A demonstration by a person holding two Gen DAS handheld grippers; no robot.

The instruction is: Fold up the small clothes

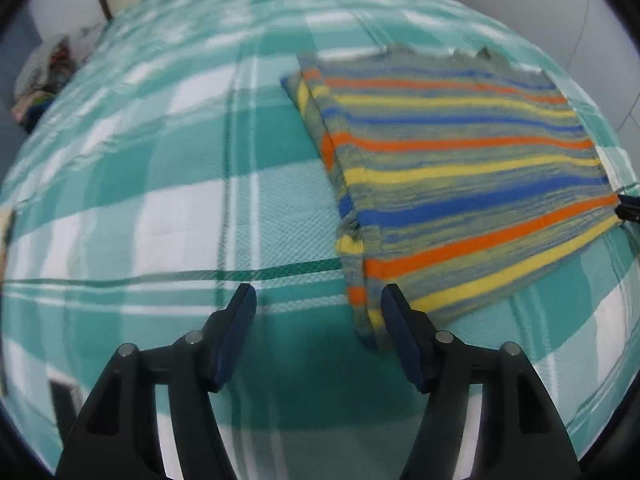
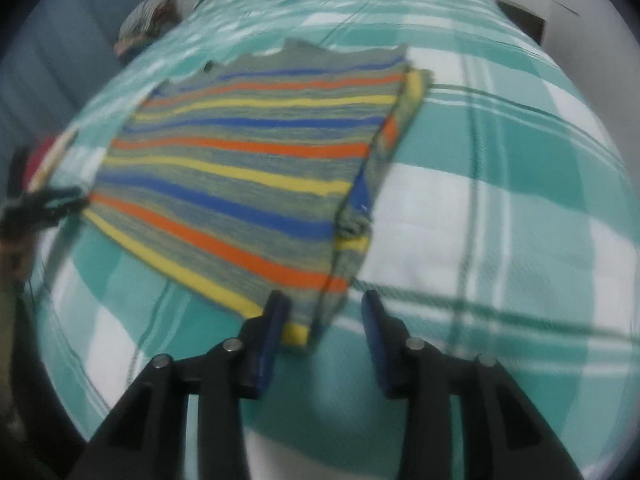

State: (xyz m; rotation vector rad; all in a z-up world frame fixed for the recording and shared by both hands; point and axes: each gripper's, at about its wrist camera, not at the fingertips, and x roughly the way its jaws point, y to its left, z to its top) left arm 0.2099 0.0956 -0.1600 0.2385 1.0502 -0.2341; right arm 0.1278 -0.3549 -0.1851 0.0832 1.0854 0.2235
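A striped garment (image 1: 460,184) in grey, orange, yellow and blue lies folded flat on the bed; it also shows in the right wrist view (image 2: 256,176). My left gripper (image 1: 318,300) is open and empty, just off the garment's near left corner, its right finger beside the folded edge. My right gripper (image 2: 324,304) is open, with the garment's near right corner lying between its fingers; the jaws are not closed on it. The left gripper's tip (image 2: 60,200) shows at the garment's far left corner in the right wrist view.
The bed is covered by a teal and white checked sheet (image 1: 160,200). A pile of patterned cloth (image 1: 44,80) sits beyond the bed's far left edge. White walls stand behind the bed.
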